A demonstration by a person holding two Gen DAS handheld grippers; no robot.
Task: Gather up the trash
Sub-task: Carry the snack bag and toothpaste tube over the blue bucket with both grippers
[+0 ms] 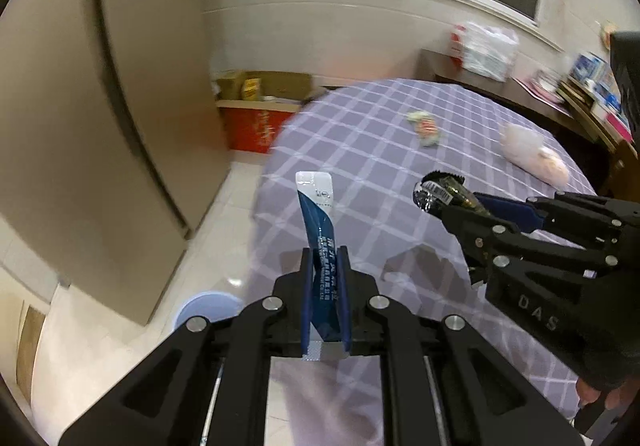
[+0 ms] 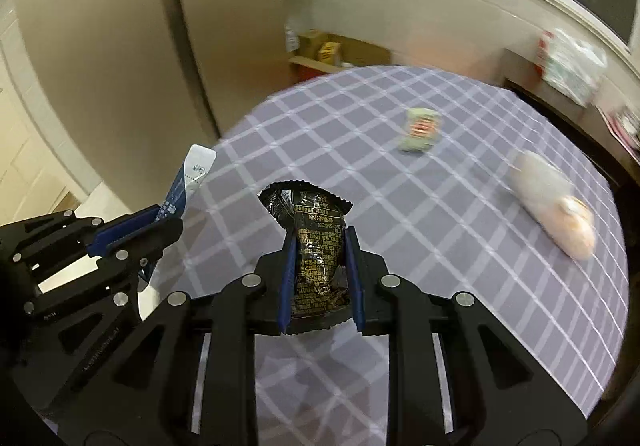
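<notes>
My left gripper [image 1: 326, 252] is shut on a blue and white sachet [image 1: 318, 214] that sticks up between its pads, over the near left edge of the round table [image 1: 360, 150]. To its right my right gripper [image 2: 320, 234] is shut on a crumpled black snack wrapper [image 2: 316, 246]; that wrapper [image 1: 440, 194] also shows at the right gripper's tip in the left wrist view. In the right wrist view the left gripper [image 2: 170, 216] and its sachet [image 2: 192, 174] appear at the left. A small green and red wrapper [image 2: 420, 130] and a pale plastic bag [image 2: 552, 206] lie further back on the cloth.
A light blue bin [image 1: 208, 310] stands on the tiled floor below the left gripper, beside a tall beige cabinet [image 1: 80, 126]. Cardboard boxes [image 1: 264, 90] sit by the far wall. A dark sideboard [image 1: 520, 94] with bags and books runs along the right.
</notes>
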